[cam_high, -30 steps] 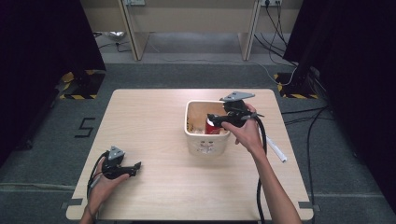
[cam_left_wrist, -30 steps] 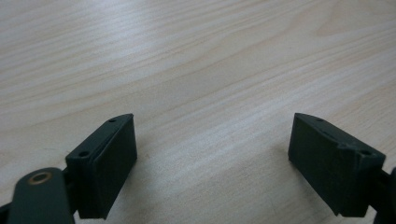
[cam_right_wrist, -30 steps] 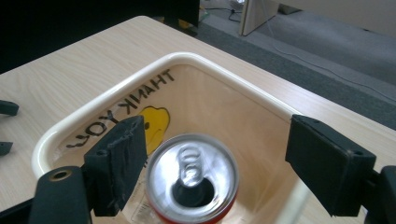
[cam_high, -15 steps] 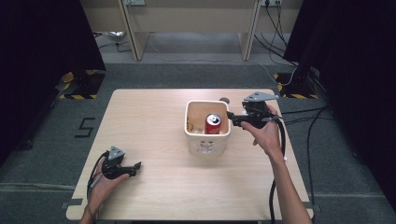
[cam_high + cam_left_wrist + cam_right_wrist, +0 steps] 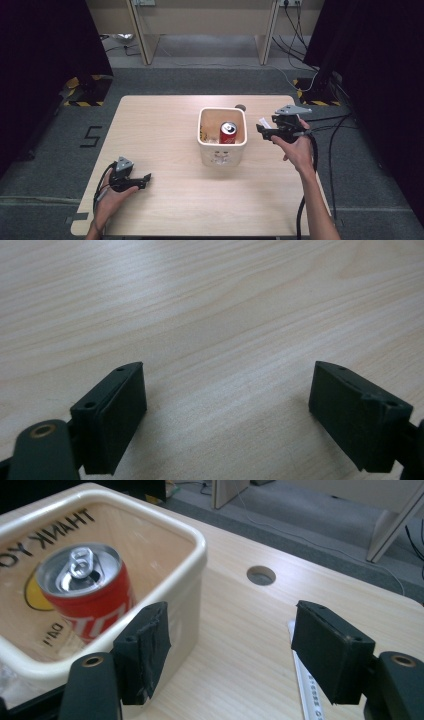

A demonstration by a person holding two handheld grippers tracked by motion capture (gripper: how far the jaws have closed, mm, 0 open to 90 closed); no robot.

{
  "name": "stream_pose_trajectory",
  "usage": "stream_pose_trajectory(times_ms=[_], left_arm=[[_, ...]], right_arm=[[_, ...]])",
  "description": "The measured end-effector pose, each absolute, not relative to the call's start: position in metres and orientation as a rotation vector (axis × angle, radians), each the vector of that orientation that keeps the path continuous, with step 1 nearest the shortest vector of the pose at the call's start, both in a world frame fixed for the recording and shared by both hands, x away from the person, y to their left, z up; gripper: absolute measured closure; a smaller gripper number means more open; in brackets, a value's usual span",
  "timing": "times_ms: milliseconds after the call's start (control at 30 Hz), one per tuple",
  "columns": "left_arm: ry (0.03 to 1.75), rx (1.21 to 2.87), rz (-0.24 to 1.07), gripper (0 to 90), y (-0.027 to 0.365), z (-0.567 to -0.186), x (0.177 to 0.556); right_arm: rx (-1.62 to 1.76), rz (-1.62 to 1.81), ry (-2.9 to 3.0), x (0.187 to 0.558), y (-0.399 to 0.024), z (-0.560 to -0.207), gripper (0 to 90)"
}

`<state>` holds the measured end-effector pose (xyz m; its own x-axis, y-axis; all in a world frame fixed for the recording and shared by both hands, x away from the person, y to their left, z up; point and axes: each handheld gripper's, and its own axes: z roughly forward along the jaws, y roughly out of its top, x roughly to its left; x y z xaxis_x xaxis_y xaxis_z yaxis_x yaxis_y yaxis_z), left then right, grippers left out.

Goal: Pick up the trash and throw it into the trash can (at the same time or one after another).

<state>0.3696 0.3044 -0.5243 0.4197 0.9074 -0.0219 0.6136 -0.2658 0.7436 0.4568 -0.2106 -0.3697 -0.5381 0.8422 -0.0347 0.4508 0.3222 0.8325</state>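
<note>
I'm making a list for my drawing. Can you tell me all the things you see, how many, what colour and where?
table: one, light wood, middle of the room
tub: one, cream, right of the table's middle
can: one, red with a silver top, standing in the tub
white strip: one, white, flat on the table right of the tub
round hole: one, in the table behind the tub
left tongs: one, black, open, near the table's front left
right tongs: one, black, open, right of the tub

A red can (image 5: 228, 132) stands upright, tab-end up, inside a cream square bin (image 5: 222, 150); bin sits mid-table.
</note>
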Motion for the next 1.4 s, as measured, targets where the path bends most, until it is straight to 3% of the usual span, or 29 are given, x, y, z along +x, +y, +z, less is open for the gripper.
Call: stream_pose_trajectory(times_ms=[900,1400], left_arm=[[1.285,1.99,0.547,14.7,0.304,-0.524,0.37],[1.285,1.99,0.546,14.7,0.304,-0.524,0.37]], right_arm=[[1.27,0.982,2.089,0.444,-0.263,-0.413,33.4],[1.307,0.908,2.099,0.448,-0.272,-0.428,36.0]])
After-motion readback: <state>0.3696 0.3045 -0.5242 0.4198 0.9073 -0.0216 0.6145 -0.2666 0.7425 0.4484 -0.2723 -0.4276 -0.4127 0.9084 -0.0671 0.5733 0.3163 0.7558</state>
